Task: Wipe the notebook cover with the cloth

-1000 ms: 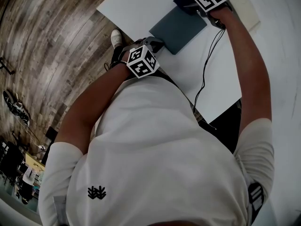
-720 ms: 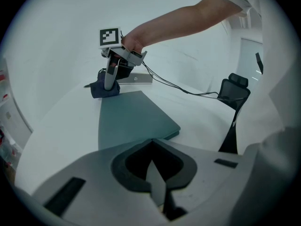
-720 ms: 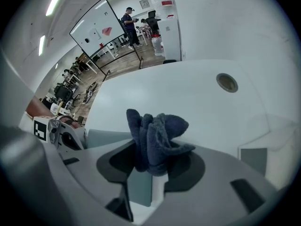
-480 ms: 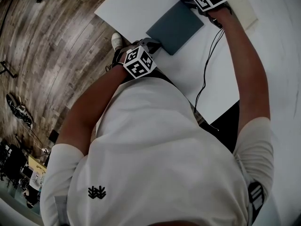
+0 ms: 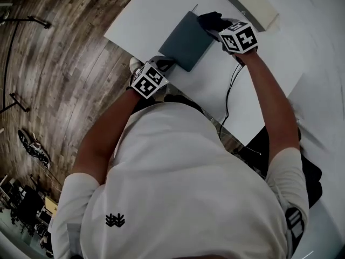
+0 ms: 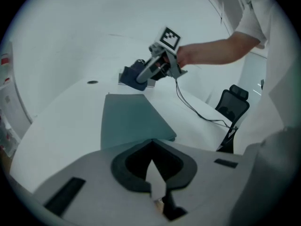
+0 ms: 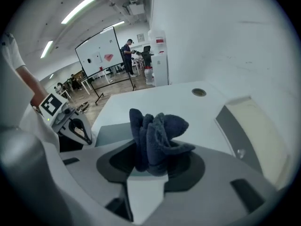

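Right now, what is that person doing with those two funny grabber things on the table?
A person stands at a white table with a grabber in each hand. The right tongs are clamped on a bunched dark blue cloth, held at the far edge of a teal notebook. The left tongs are closed, their tips at the notebook's near edge. It looks like a wipe of the cover is under way, though whether the cloth touches it can't be told.
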`<control>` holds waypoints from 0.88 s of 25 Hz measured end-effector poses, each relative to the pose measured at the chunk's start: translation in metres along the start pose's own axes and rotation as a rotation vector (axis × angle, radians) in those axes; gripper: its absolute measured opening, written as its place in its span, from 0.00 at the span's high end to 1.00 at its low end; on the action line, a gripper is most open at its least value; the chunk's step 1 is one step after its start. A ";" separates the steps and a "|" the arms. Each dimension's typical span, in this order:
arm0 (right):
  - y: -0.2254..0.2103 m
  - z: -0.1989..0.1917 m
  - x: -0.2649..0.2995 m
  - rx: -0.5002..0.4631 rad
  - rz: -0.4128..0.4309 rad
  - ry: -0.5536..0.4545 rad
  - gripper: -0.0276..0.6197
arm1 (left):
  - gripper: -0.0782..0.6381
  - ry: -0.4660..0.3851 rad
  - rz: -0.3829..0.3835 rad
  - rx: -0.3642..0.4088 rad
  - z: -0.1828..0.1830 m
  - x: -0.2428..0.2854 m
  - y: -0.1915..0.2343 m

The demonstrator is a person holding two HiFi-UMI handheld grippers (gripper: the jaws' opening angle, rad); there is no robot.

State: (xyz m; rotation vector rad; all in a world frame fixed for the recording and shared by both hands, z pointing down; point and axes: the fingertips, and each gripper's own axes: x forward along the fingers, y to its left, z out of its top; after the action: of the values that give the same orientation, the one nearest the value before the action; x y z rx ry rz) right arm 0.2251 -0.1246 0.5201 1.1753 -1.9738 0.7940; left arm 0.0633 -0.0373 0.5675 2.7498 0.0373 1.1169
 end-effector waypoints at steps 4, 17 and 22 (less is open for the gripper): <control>0.039 -0.039 -0.030 0.120 -0.036 -0.112 0.71 | 0.88 -0.092 -0.049 -0.068 0.015 -0.032 -0.004; 0.210 -0.080 -0.085 0.502 -0.211 -0.437 0.71 | 0.88 -0.252 -0.194 -0.074 0.040 -0.143 0.003; 0.256 -0.052 -0.091 0.503 -0.295 -0.467 0.71 | 0.88 -0.293 -0.244 -0.057 0.043 -0.194 0.015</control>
State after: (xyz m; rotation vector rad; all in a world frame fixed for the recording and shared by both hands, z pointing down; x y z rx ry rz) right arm 0.0382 0.0626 0.4375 2.0514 -1.9328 0.9517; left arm -0.0466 -0.0761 0.4058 2.7352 0.2895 0.6385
